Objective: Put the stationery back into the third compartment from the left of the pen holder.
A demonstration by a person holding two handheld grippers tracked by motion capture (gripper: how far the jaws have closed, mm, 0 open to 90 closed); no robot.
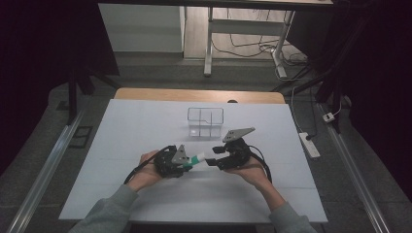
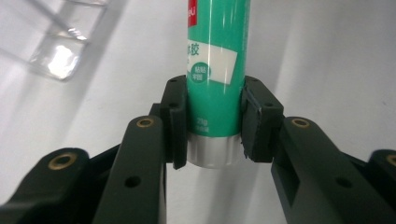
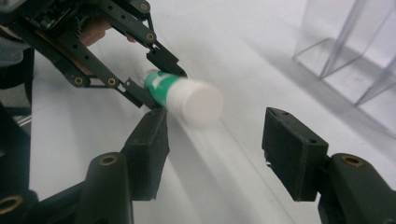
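Observation:
A green glue stick (image 1: 197, 158) with a white cap (image 3: 201, 102) is held level above the white table. My left gripper (image 2: 214, 123) is shut on its green body (image 2: 217, 60) near the silver base. In the right gripper view the capped end points toward me, with the left gripper (image 3: 159, 77) behind it. My right gripper (image 3: 215, 151) is open, its pads (image 3: 292, 151) wide apart just short of the cap. In the high view the right gripper (image 1: 214, 161) faces the left gripper (image 1: 187, 164) across the stick.
A clear plastic divided box (image 1: 205, 122) stands on the white table top (image 1: 145, 126) behind the grippers, its corner also at the top right of the right gripper view (image 3: 355, 51). A power strip (image 1: 309, 144) lies on the floor at the right.

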